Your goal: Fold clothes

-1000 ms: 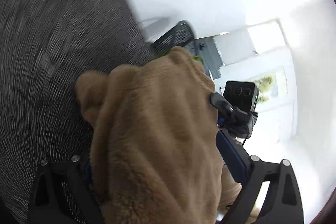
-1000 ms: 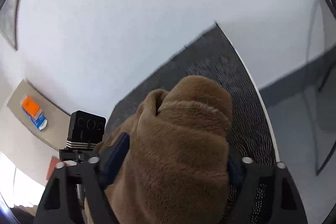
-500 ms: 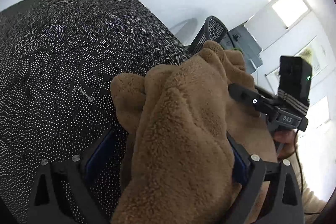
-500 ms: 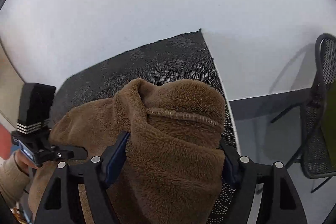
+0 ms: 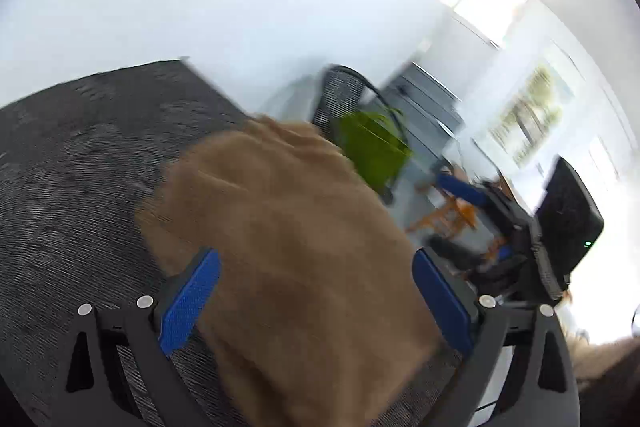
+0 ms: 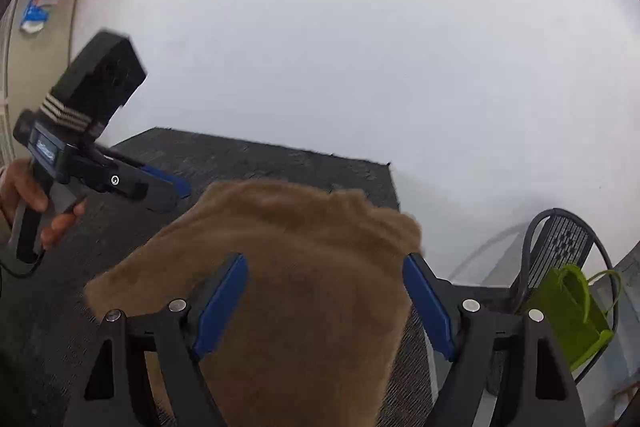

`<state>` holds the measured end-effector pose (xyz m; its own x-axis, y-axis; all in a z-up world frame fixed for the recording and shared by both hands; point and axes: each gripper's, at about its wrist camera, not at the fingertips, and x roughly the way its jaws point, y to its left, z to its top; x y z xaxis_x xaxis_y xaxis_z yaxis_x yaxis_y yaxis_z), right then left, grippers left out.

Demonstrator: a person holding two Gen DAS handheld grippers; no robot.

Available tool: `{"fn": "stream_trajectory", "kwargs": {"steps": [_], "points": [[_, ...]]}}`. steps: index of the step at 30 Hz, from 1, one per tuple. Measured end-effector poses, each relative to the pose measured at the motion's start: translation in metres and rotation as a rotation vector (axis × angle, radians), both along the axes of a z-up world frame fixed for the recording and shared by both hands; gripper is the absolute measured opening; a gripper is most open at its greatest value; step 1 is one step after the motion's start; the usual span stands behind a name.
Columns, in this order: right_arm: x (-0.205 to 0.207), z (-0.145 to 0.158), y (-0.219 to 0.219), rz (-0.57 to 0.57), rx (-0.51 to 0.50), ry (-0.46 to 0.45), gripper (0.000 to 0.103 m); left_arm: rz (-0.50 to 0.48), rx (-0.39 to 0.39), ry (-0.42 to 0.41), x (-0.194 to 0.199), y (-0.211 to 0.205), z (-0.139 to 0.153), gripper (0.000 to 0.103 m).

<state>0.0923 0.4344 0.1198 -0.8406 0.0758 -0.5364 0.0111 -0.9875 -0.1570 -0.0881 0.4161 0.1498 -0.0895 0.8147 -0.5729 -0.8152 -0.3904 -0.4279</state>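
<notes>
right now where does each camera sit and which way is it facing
Left wrist: on the left gripper, looking forward over the brown fleece garment and dark mat toward a chair with a green bag.
Right wrist: on the right gripper, facing the white wall; a hand shows.
Shared: garment, mat, bag.

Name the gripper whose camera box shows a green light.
The right gripper: a green dot glows on its black box. The left gripper shows none on its own.

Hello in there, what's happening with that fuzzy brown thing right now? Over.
Left gripper and right gripper: jaws spread, brown fleece garment bunched between them. Dark patterned cloth underneath. Nothing blocking.
</notes>
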Motion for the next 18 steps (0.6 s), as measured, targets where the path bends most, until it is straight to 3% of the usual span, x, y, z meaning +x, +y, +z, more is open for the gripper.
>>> {"fn": "stream_trajectory", "kwargs": {"steps": [3, 9, 18], "points": [[0.011, -0.019, -0.007, -0.017, -0.012, -0.052, 0.082, -0.017, -0.068, 0.08, 0.029, 0.007, -0.003, 0.099], [0.033, -0.057, -0.02, -0.05, -0.035, -0.155, 0.087, 0.021, -0.179, 0.125, 0.056, -0.008, -0.021, 0.099], [0.042, -0.057, -0.02, -0.059, -0.036, -0.166, 0.089, 0.031, -0.153, 0.147, 0.058, -0.015, -0.057, 0.1]]}}
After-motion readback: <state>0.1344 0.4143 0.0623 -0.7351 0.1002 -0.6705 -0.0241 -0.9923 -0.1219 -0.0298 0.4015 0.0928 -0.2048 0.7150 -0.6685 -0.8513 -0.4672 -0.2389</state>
